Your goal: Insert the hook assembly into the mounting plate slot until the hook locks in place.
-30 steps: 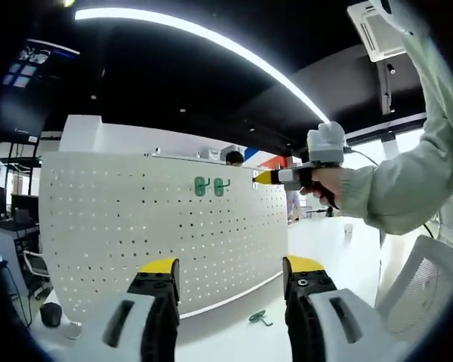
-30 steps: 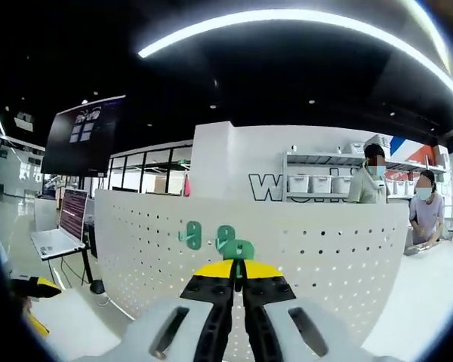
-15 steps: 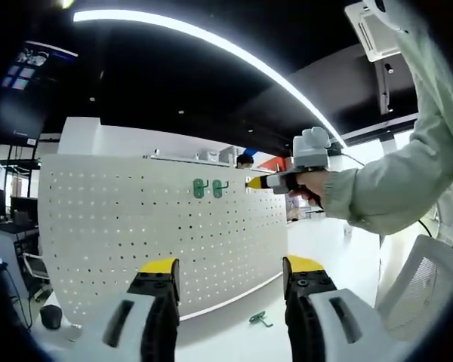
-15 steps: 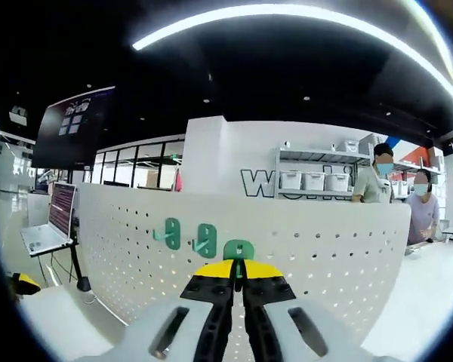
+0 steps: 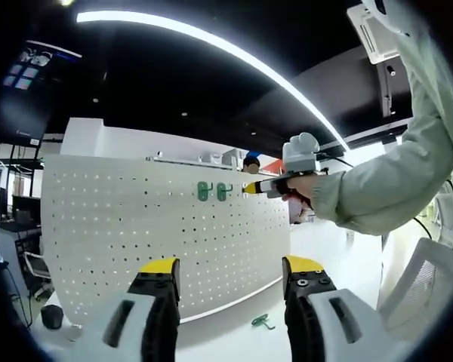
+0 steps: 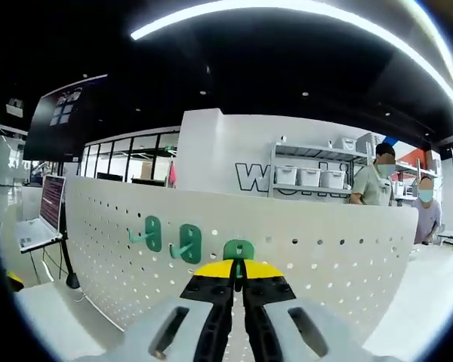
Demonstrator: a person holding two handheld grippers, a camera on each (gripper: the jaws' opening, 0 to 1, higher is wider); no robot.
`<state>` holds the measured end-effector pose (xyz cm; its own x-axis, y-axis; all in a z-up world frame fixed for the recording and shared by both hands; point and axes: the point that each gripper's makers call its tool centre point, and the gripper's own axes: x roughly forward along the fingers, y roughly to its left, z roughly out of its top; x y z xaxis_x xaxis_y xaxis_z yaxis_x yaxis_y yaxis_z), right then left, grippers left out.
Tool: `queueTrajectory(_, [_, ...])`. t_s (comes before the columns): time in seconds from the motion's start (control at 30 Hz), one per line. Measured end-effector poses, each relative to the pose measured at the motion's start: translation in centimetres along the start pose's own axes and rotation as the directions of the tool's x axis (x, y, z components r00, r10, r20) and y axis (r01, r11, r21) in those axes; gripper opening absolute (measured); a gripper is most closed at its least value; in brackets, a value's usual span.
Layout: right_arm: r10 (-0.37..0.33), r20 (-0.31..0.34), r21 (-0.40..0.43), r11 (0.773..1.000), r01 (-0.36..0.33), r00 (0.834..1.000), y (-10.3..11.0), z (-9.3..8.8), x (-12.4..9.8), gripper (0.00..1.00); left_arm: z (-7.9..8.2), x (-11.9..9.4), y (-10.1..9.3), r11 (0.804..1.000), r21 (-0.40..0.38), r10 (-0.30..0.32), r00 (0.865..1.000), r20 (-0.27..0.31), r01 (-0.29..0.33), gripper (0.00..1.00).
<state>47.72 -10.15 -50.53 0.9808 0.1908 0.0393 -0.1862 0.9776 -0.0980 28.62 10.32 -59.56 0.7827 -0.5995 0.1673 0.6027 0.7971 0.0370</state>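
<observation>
Bright curved ceiling light strip [image 5: 211,45] glaring on dark ceiling, evenly lit white pegboard [image 6: 302,249], fisheye bending at edges

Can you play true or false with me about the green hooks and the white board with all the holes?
1. Two green hooks already hang on the pegboard. True.
2. The right hand-held gripper is empty. False: its jaws are shut on a green hook.
3. The left hand-held gripper is squeezed shut. False: its jaws stand wide apart, holding nothing.
4. A spare green hook lies on the table in front of the pegboard. True.
5. The pegboard is black. False: it is white with rows of holes.
</observation>
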Motion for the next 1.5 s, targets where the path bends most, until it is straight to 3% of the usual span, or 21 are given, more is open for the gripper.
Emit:
queueTrajectory(0.73, [-0.016, 0.004, 0.036, 0.999, 0.016, 1.0, -0.1, 0.5, 1.6, 0.01, -0.1, 0.1, 0.3, 1.0, -0.029, 0.007, 1.0, 0.003, -0.007, 0.56])
queueTrajectory(1.5, [-0.054, 0.001, -0.02, 0.998, 0.054, 0.999, 0.2, 0.4, 1.9, 0.01, 0.1, 0.0, 0.5, 0.999, -0.037, 0.011, 1.0, 0.009, -0.011, 0.55])
